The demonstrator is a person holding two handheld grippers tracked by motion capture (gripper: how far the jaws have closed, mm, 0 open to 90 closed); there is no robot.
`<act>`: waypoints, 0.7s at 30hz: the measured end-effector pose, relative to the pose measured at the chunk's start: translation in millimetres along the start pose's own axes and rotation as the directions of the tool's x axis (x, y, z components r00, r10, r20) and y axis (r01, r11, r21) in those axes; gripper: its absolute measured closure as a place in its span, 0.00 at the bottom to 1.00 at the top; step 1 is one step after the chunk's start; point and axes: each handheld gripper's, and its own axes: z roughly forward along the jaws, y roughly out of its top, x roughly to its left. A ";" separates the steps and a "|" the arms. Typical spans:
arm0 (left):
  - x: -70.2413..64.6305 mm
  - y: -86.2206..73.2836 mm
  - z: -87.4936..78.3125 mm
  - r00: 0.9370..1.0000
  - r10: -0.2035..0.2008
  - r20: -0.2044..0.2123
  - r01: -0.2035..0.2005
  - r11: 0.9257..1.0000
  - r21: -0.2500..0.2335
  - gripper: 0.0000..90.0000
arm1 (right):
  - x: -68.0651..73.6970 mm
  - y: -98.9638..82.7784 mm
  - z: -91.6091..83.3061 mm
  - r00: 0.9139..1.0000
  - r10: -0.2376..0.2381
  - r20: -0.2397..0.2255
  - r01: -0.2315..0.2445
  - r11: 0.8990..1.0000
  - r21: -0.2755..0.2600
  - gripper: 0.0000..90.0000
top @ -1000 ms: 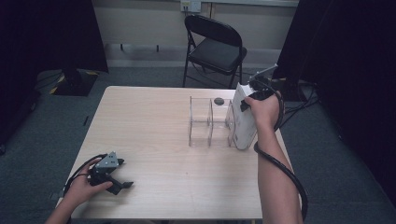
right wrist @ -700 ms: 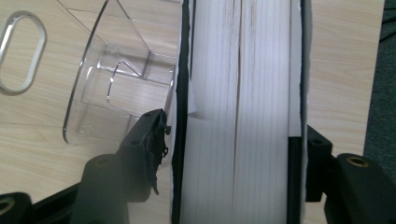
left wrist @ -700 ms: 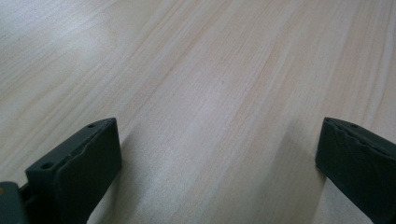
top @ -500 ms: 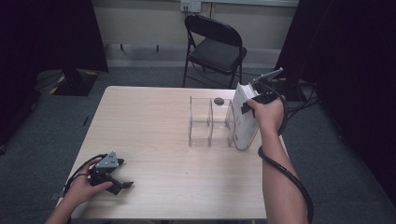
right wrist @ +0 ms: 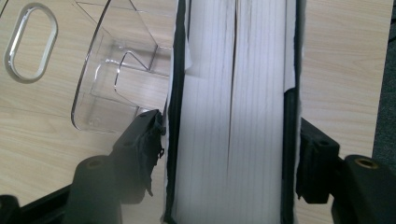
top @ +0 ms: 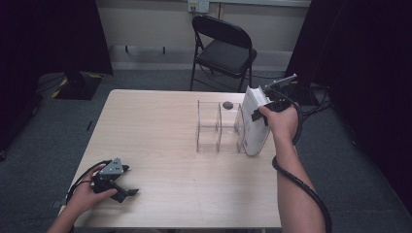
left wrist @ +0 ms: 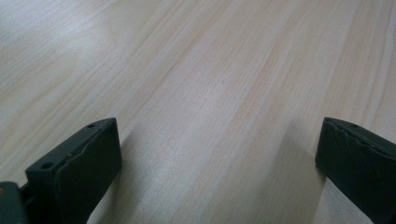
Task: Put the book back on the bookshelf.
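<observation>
Right gripper view looks down the page edge of a thick white book with dark covers (right wrist: 233, 116), which stands between the two black jaws of the right gripper (right wrist: 231, 154). Both pads lie at the covers, though whether they press cannot be told; the jaws have just been opening with the book between them. In the high view the book (top: 253, 124) stands on edge, tilted, at the right end of a clear acrylic divider rack (top: 218, 127), touching or just beside its outermost panel, with the right gripper (top: 265, 109) at the book's upper part. A small dark round object (top: 227, 104) lies behind the rack on the pale wooden table (top: 160, 136). Near the table's front left corner the left gripper (top: 127, 187) rests in the person's hand, its jaws (left wrist: 215, 163) spread wide over bare wood, grasping nothing. A black folding chair (top: 223, 48) stands beyond the table.
</observation>
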 end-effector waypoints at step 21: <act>0.0 0.0 0.0 1.000 0.000 0.000 0.000 1.000 0.000 0.00 | 0.4 -11.5 -6.6 0.999 -0.008 -0.032 0.007 1.000 -0.019 0.30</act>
